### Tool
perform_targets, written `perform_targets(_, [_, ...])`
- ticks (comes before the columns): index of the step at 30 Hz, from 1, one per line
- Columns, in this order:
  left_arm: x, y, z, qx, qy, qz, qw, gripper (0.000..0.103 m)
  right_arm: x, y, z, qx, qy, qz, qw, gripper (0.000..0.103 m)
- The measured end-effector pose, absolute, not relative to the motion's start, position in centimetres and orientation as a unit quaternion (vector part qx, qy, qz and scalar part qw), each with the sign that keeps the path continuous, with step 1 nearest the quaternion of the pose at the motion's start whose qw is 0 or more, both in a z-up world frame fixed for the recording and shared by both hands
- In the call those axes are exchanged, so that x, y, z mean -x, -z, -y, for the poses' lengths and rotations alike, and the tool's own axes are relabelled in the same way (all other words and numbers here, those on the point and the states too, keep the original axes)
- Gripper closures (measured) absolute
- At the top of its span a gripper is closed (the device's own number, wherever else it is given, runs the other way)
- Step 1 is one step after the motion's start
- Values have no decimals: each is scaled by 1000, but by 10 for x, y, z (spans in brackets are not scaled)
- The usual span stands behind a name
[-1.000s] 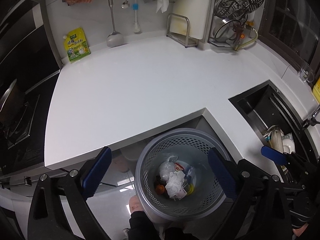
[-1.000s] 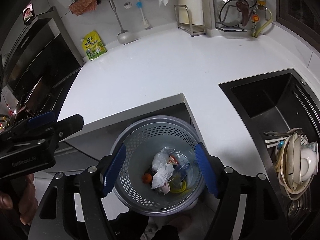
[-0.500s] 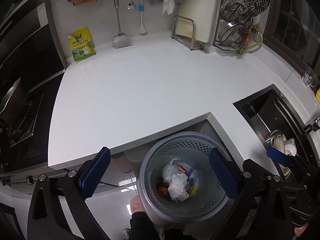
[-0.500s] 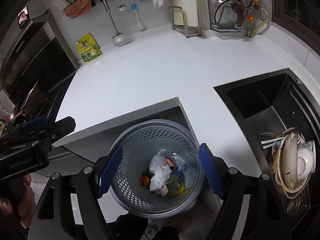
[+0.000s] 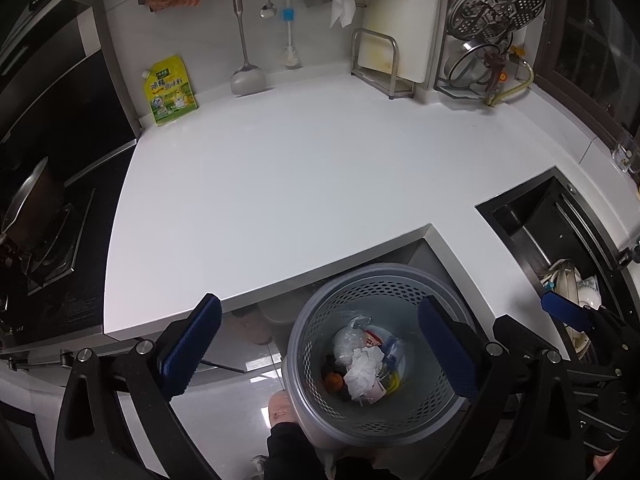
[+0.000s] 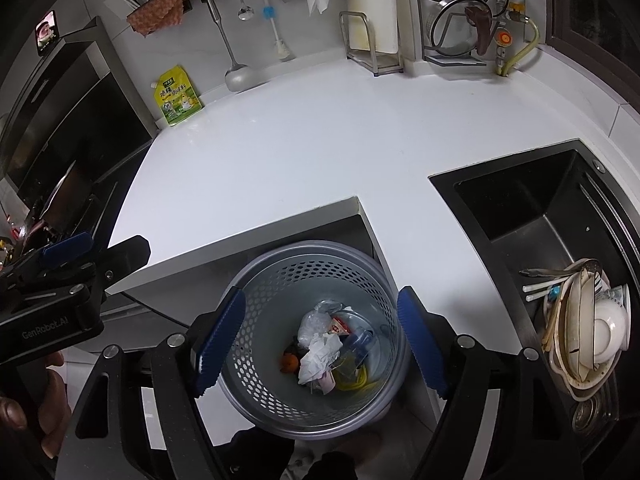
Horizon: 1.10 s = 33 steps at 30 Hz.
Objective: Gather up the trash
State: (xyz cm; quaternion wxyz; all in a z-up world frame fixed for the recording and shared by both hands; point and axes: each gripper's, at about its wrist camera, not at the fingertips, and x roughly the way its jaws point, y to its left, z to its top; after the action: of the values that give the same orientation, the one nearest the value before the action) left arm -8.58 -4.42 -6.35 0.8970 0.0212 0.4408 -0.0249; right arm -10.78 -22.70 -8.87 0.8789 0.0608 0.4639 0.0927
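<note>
hanging wide open and empty, the left gripper (image 5: 320, 344) and right gripper (image 6: 320, 336) sit above the grey perforated bin (image 6: 256, 392) on the floor beside the white counter (image 5: 280, 184). crumpled trash (image 6: 320, 354) lies at the bin's bottom, well below both sets of fingers.

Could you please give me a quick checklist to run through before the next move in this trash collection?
1. Left gripper empty and open: ok.
2. Right gripper empty and open: ok.
3. Trash sits inside the perforated bin, including crumpled paper: ok.
4. White countertop free of loose trash: ok; only a yellow pouch stands against the wall.
5. Sink free of trash: cannot tell; stacked dishes fill one end.
</note>
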Motion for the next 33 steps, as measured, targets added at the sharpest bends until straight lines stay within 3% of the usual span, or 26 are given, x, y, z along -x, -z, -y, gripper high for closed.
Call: perform_targets(33, [80, 65, 40, -12, 9, -445, 896, 6, 104, 86, 220, -38, -92, -464, 880, 28])
